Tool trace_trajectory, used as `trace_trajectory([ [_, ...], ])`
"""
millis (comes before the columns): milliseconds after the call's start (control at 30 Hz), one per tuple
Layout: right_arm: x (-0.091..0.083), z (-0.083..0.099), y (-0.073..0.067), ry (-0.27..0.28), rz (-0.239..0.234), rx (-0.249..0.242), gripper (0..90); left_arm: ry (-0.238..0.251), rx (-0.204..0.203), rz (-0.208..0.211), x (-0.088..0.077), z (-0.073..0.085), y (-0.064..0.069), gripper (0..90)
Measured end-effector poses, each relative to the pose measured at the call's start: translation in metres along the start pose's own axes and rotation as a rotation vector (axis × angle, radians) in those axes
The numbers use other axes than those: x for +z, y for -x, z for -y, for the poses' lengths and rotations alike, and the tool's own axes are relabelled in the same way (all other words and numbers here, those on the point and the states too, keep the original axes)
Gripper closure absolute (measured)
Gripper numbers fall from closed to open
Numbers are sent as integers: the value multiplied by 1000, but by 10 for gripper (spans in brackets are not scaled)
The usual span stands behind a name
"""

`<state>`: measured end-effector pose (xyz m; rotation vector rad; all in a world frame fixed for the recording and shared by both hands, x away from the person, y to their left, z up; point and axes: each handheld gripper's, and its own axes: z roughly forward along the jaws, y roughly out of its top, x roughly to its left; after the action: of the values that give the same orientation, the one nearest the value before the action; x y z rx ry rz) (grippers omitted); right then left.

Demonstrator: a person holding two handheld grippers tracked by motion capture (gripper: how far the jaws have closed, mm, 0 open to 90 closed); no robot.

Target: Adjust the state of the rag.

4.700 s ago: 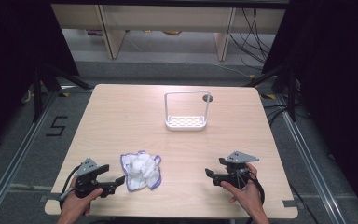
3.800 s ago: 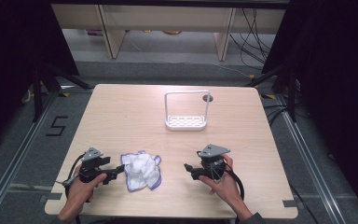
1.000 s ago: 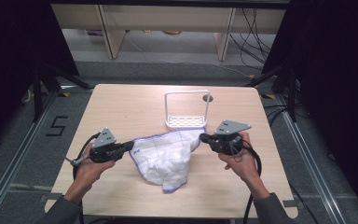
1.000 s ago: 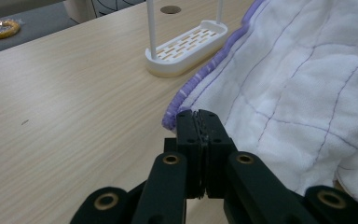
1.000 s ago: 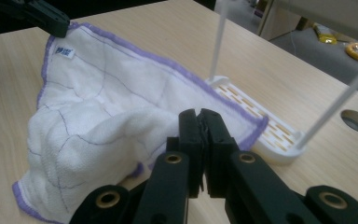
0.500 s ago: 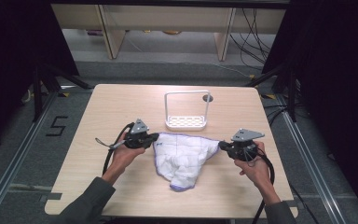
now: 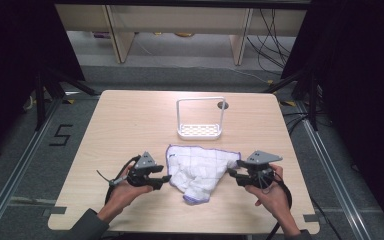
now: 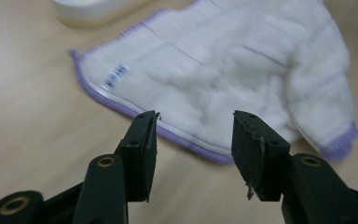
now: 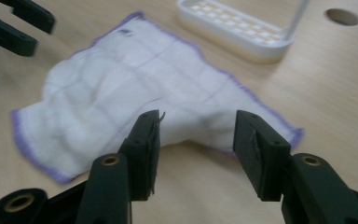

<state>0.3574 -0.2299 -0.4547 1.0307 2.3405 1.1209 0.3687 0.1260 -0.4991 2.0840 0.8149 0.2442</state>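
Note:
A white cloth [image 7: 200,167] with a purple hem lies loosely spread on the wooden table [image 7: 130,120], one corner pointing toward the near edge. My left gripper [image 7: 163,180] rests just left of it, and its jaws have just been opening. In the left gripper view they [image 8: 193,135] stand apart over the cloth [image 8: 242,70] hem, gripping nothing. My right gripper [image 7: 231,173] sits at the cloth's right corner, its jaws likewise just opened. In the right gripper view they [image 9: 196,135] frame the cloth [image 9: 121,98] edge without pressing it.
A white wire-framed rack [image 7: 200,131] with a perforated base stands just beyond the cloth; it is also in the right gripper view [image 9: 233,28]. A round hole [image 7: 223,105] in the tabletop lies behind it. Dark floor and shelving surround the table.
The cloth hung stretched between both shut grippers; now both have let go and it lies on the table. Both hands dropped lower and drew back toward the near edge.

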Motion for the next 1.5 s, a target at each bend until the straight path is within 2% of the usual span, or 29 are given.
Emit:
trace_trajectory([
  [33, 0, 0, 0, 0, 0, 0, 512, 0, 0, 0, 0, 0, 0, 503],
  [67, 2, 3, -9, -8, -20, -11, 511, -28, 28, 19, 6, 1, 10, 501],
  [100, 2, 3, -9, -8, -20, -11, 511, -28, 28, 19, 6, 1, 10, 499],
  [133, 3, 5, -16, -21, -44, -24, 508, -25, 36, 12, 10, 1, 16, 492],
  [200, 3, 5, -18, -24, -48, -18, 506, -51, 85, 9, 17, -1, 19, 485],
  [300, 5, 8, -16, -33, -50, -11, 500, -59, 89, -6, 28, -1, 23, 515],
  [333, 6, 8, -15, -35, -50, -9, 500, -67, 105, 1, 31, -2, 24, 515],
  [367, 6, 10, -15, -25, -42, 4, 499, -61, 119, -3, 32, -2, 24, 651],
  [400, 6, 10, -15, -25, -42, 4, 499, -57, 139, -4, 33, -3, 25, 651],
  [433, 5, 10, -16, -39, -54, 24, 499, -61, 157, -9, 34, -4, 25, 726],
  [467, 5, 10, -18, -38, -75, 9, 506, -53, 175, -9, 35, -5, 26, 832],
  [500, 5, 10, -18, -38, -75, 9, 506, -52, 186, -4, 35, -7, 26, 832],
  [533, 4, 10, -22, -40, -84, 3, 513, -27, 188, 5, 30, -14, 27, 845],
  [600, 4, 9, -24, -27, -92, -17, 520, -15, 184, 14, 25, -18, 27, 846],
  [633, 3, 9, -30, -27, -94, -36, 527, 23, 165, 19, 20, -23, 27, 845],
  [667, 3, 8, -34, -34, -100, -41, 527, 47, 171, 33, 8, -34, 23, 845],
  [767, 4, 8, -40, -33, -110, -56, 526, 75, 148, 28, -3, -42, 17, 844],
  [967, 22, 3, -52, -69, -131, -103, 518, 73, 129, 29, -10, -42, 3, 844],
  [1000, 27, 3, -53, -69, -125, -115, 517, 63, 128, 25, -10, -41, 1, 844],
  [1033, 37, 3, -57, -106, -130, -119, 512, 53, 123, 24, -9, -38, -2, 844],
  [1100, 42, 3, -58, -110, -119, -134, 512, 41, 121, 25, -8, -36, -4, 844],
  [1133, 55, 2, -58, -144, -92, -163, 579, 36, 110, 26, -8, -33, -7, 843],
  [1167, 55, 2, -58, -144, -92, -163, 579, 36, 110, 26, -8, -33, -7, 843],
  [1200, 65, 3, -58, -150, -80, -198, 737, 26, 118, 22, -9, -31, -9, 843],
  [1233, 67, 2, -58, -153, -89, -218, 799, 19, 113, 13, -10, -29, -12, 843],
  [1367, 62, -6, -54, -144, -106, -247, 858, 39, 87, 21, -13, -27, -16, 843],
  [1433, 41, -17, -45, -88, -123, -204, 862, 41, 80, 30, -19, -28, -17, 843],
  [1467, 31, -22, -40, -84, -148, -179, 862, 50, 77, 37, -21, -29, -17, 843],
  [1500, 31, -22, -40, -84, -148, -179, 862, 50, 77, 37, -21, -29, -17, 843],
])
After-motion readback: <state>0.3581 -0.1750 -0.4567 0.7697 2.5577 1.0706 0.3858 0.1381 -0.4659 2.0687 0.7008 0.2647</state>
